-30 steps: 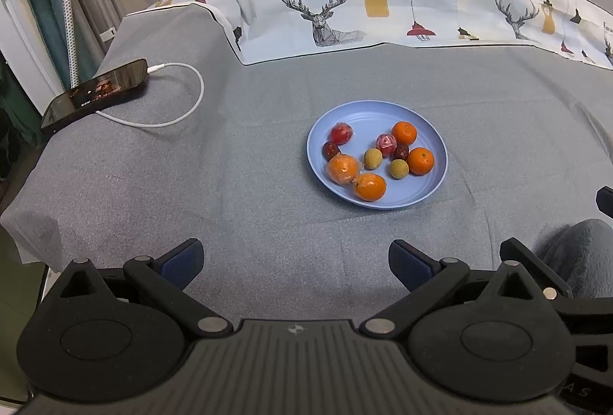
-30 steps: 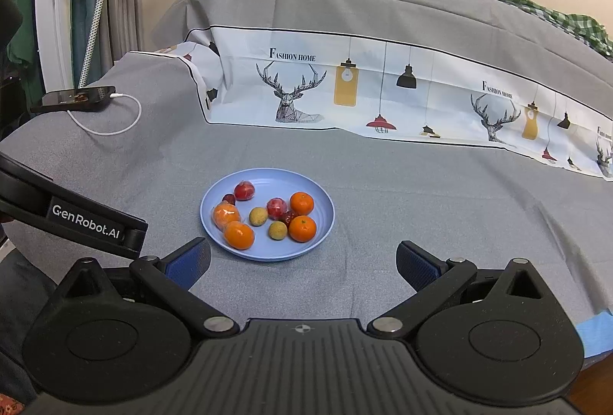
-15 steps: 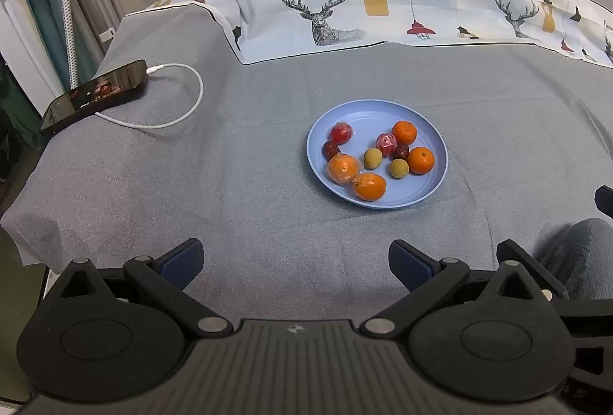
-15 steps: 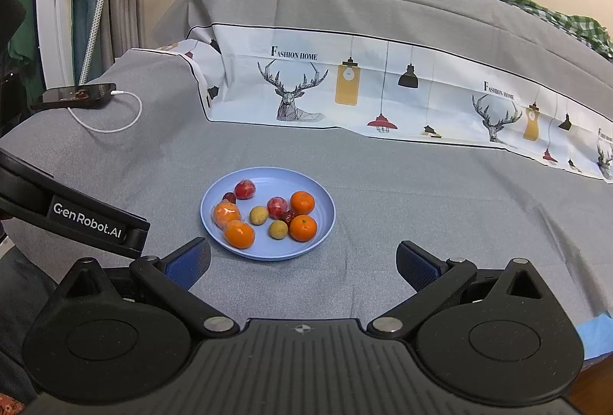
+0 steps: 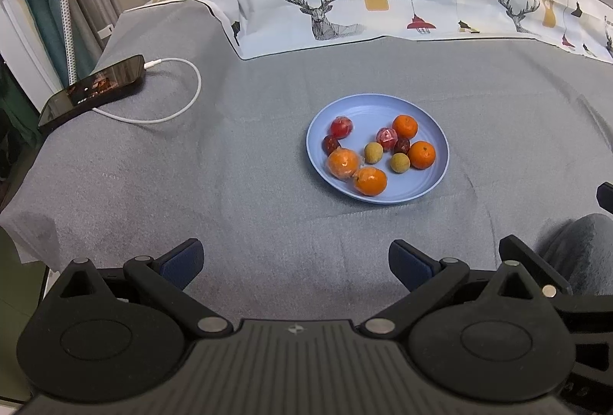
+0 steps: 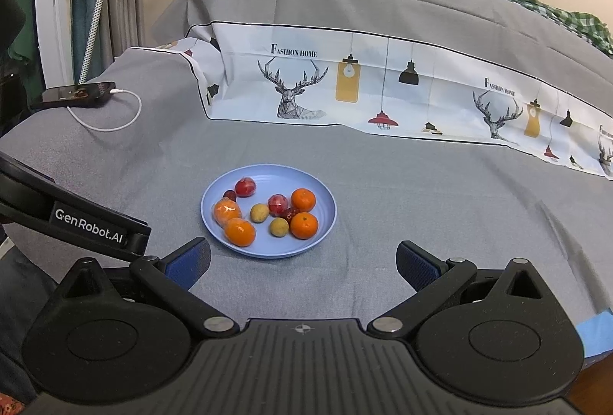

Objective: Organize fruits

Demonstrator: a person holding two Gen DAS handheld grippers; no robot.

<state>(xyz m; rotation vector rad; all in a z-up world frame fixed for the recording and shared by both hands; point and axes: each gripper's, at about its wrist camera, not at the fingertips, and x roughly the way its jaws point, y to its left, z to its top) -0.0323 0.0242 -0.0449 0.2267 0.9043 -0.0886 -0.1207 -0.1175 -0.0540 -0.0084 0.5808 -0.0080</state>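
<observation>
A blue plate (image 5: 429,189) sits on the grey cloth and holds several small fruits: oranges (image 5: 370,180), red fruits (image 5: 341,126) and two yellow-green ones (image 5: 373,152). One orange (image 5: 342,162) is wrapped in clear film. The plate also shows in the right wrist view (image 6: 268,248). My left gripper (image 5: 295,263) is open and empty, well short of the plate. My right gripper (image 6: 302,263) is open and empty, just short of the plate's near rim. The left gripper's body (image 6: 92,223) shows at the left of the right wrist view.
A black phone (image 5: 92,89) on a white charging cable (image 5: 180,108) lies at the far left of the cloth. A printed white cloth band (image 5: 383,1) runs along the back. The cloth's left edge (image 5: 23,223) drops off. A grey sleeve (image 5: 582,254) is at right.
Both grippers have drifted very slightly; the plate and fruits have not moved. Both grippers stay open.
</observation>
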